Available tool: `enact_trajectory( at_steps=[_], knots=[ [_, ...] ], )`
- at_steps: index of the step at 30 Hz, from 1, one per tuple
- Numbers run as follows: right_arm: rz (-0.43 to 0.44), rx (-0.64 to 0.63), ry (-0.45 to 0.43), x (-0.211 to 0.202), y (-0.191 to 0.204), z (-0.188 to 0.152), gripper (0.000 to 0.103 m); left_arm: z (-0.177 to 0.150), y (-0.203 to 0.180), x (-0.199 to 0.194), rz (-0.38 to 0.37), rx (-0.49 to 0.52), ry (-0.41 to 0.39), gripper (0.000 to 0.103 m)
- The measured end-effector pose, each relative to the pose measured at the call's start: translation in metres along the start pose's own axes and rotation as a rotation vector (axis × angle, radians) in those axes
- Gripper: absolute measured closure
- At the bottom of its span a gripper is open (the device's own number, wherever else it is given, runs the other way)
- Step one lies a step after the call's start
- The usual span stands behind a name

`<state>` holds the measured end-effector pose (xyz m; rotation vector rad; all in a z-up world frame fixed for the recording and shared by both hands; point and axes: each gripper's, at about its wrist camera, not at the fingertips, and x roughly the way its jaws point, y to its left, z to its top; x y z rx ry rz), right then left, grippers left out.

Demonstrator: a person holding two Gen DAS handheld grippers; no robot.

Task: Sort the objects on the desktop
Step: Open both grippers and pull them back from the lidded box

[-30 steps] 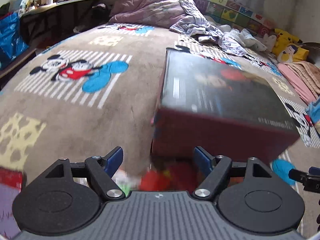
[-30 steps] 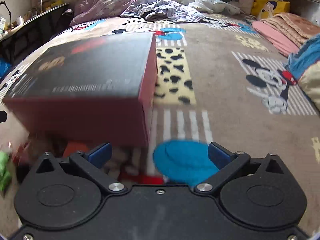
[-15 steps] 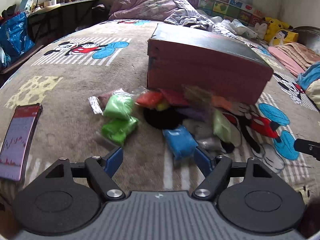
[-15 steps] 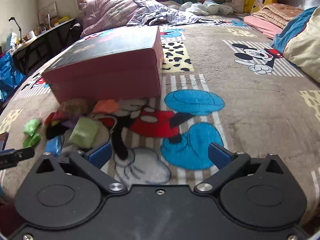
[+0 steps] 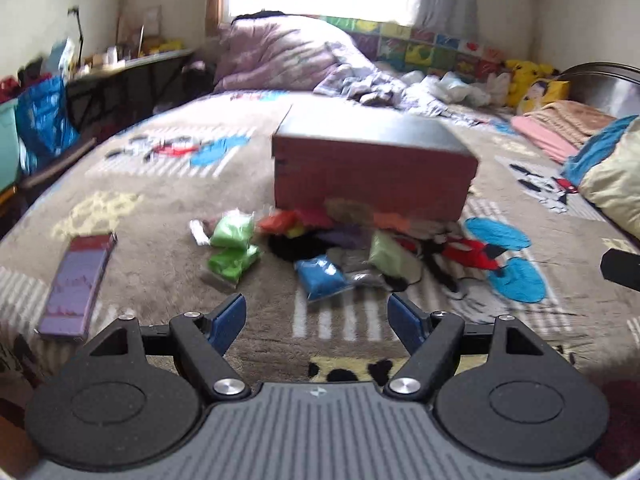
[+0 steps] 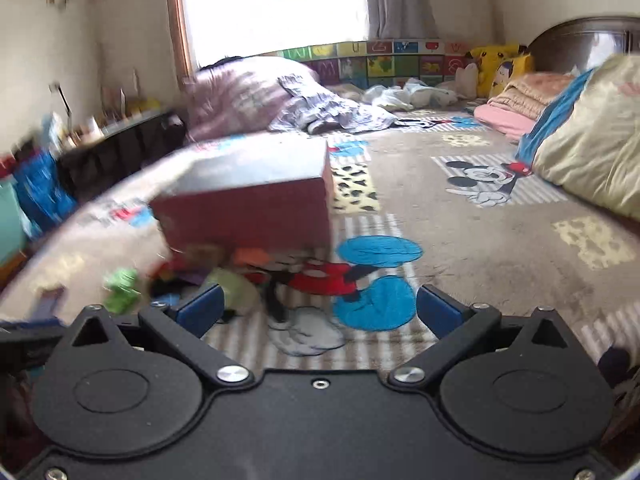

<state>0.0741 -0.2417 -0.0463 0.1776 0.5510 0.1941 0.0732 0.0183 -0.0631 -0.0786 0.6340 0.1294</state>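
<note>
Both grippers had pulled back and up from the bed since a second earlier: the red cardboard box with the dark lid (image 5: 374, 168), which had filled the left wrist view then, now sat well ahead, with the window in sight behind it. The left gripper (image 5: 318, 318) hung released above the brown cartoon-print blanket (image 5: 160, 208), blue fingers (image 5: 228, 318) spread wide and nothing between them. The right gripper (image 6: 318, 312) was released too, its jaws wide apart over the printed cartoon figure, holding nothing.

The heap of small coloured clay packets (image 5: 320, 240) lay on the blanket against the box's near side. At the heap's left edge sat two bright green packets (image 5: 232, 246), one just in front of the other. A blue packet (image 5: 322, 278) lay nearest the left gripper, with a pale green packet (image 5: 386, 252) just right of it. Red, orange and purple packets were crowded up by the box wall, too blurred to separate cleanly. A flat smartphone with a lit screen (image 5: 78, 284) lay well left of the heap, near the blanket's near-left edge. The right wrist view was smeared with blur on its left side.
</note>
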Motion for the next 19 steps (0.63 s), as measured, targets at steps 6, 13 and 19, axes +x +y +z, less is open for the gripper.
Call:
enact_trajectory(
  at_steps=[6,13,19],
  knots=[
    [0.085,0.071,-0.010,-0.030,-0.001,0.005,0.001,0.003,-0.009,-0.037,-0.038,0.042,-0.046,0.026],
    [0.046,0.013,0.003,-0.037,0.024,0.005,0.001,0.003,-0.012,-0.065,-0.041,0.071,-0.084,0.026],
    [-0.007,-0.092,0.021,-0.050,0.046,0.003,0.001,0.001,-0.008,-0.080,-0.057,0.064,-0.098,0.026]
  ],
)
